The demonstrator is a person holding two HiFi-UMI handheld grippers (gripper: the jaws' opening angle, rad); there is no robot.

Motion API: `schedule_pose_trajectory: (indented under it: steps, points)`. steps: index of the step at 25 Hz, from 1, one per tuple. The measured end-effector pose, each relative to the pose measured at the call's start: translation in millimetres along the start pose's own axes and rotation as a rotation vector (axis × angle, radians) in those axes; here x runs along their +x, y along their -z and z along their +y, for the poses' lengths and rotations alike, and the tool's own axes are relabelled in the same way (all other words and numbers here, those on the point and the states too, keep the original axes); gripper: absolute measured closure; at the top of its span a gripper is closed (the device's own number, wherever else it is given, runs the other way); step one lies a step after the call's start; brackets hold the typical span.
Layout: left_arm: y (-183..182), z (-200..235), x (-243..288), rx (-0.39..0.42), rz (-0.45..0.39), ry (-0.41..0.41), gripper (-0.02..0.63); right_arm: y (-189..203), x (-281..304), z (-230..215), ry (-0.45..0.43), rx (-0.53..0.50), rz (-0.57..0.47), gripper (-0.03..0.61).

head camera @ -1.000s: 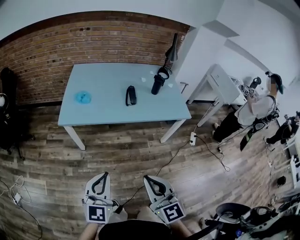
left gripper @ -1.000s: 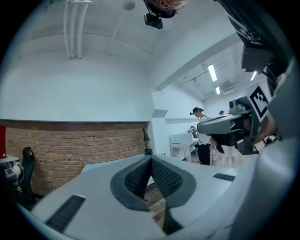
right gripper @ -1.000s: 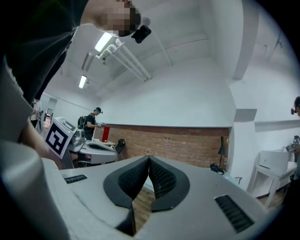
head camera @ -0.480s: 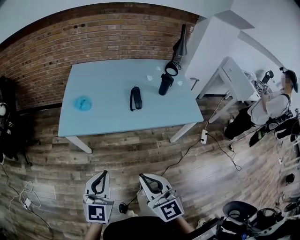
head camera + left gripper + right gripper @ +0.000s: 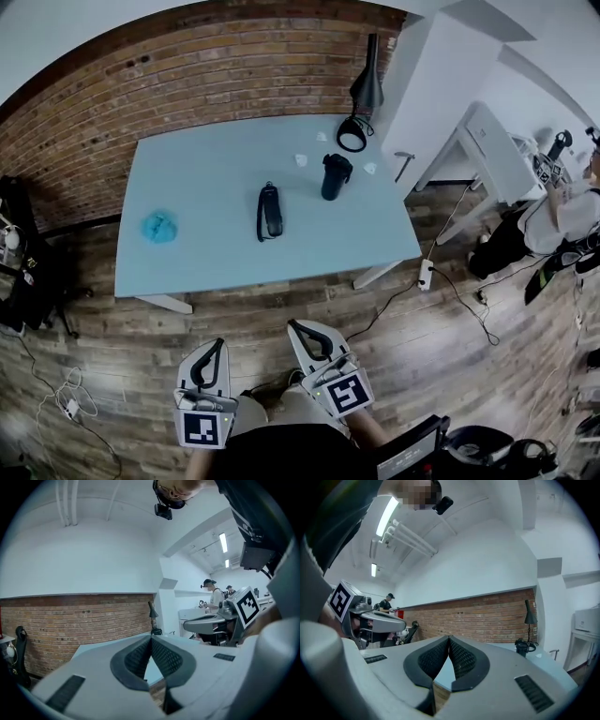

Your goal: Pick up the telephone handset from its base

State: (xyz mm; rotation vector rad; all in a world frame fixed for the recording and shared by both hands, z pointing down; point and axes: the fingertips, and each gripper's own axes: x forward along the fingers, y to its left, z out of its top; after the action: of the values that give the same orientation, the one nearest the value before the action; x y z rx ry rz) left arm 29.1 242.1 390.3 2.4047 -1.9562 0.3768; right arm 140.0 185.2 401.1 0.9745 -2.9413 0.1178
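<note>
A crumpled blue cloth (image 5: 159, 226) is lying near the left edge of the pale blue surface (image 5: 309, 253). A black lamp (image 5: 366, 86) is standing at its far right corner, by the brick wall (image 5: 187, 84). A person (image 5: 553, 220) is standing at a white table (image 5: 487, 150) to the right.

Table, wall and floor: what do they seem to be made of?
Table: a pale blue top, smooth and matt with no grain showing, so probably painted or laminated board.
Wall: bare red-brown brick, with mortar lines running in regular courses.
Floor: planks in mixed brown tones with visible grain. It could be real wood or wood-look laminate; the look does not settle which.
</note>
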Motion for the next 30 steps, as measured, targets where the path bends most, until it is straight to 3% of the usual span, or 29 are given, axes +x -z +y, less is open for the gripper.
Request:
schedule_pose_trajectory:
  steps: [8, 13, 17, 23, 30]
  points:
    - [24.5, 49.8, 50.8, -0.044, 0.01, 0.096, 0.589, 7.6, 67.6, -16.4, 0.052, -0.043, 0.059, 0.548]
    - [22.0, 102.9, 86.5, -0.026, -0.043, 0.207, 0.589, -18.4, 126.1, -8.7, 0.068, -0.084, 0.059, 0.548]
    - [15.8, 146.1, 115.8, -0.001, -0.062, 0.268, 0.589, -31.1, 163.3, -16.5, 0.129, -0.08, 0.068, 0.548]
    - [28.9, 188.0, 151.4, -0.025, -0.059, 0.281, 0.589, -16.6, 195.8, -26.6, 0.148, -0.074, 0.118, 0.548]
    - [49.3, 182.1, 196.4, -0.01, 0.038, 0.278, 0.589, -9.2, 229.7, -102.3, 0.163, -0.03, 0.089, 0.548]
